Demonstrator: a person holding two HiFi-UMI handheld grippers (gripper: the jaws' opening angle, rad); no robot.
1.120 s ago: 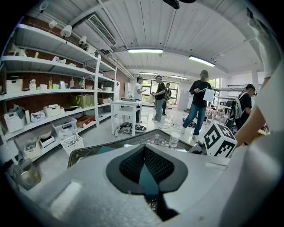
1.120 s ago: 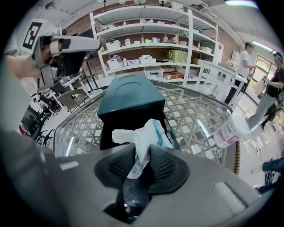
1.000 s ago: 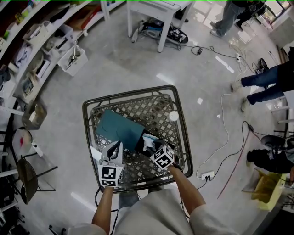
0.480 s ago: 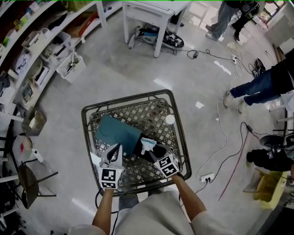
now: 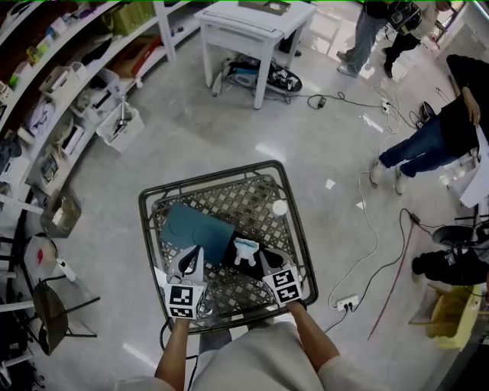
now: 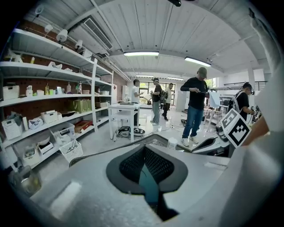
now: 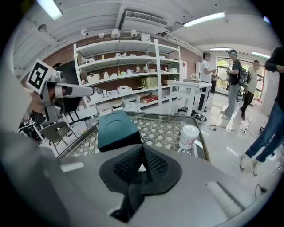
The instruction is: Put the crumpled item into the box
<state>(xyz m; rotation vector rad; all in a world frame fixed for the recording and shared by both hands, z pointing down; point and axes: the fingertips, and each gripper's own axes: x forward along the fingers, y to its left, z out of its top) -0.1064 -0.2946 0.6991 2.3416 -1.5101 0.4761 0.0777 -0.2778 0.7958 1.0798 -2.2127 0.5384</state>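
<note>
On the metal lattice table (image 5: 229, 192) lies a box with a teal lid (image 5: 195, 225) and a black inside (image 5: 229, 256). The pale crumpled item (image 5: 246, 249) rests in the black part. My right gripper (image 5: 265, 261) sits just to the near right of the item, apart from it; in the right gripper view its jaws (image 7: 143, 160) are shut with nothing between them, and the teal lid (image 7: 116, 128) stands ahead of them. My left gripper (image 5: 190, 258) is at the lid's near edge, and a thin teal strip (image 6: 148, 186) shows pinched between its pads.
A white tub (image 5: 280, 207) stands near the table's far right edge (image 7: 188, 136). Shelving (image 5: 69, 84) runs along the left, a white desk (image 5: 256, 23) stands beyond the table, cables (image 5: 374, 229) trail over the floor at right, and people stand at the far right.
The right gripper has let go of the crumpled item, drawn back toward me and closed. The item stays in the black part of the box. The left gripper has held its place.
</note>
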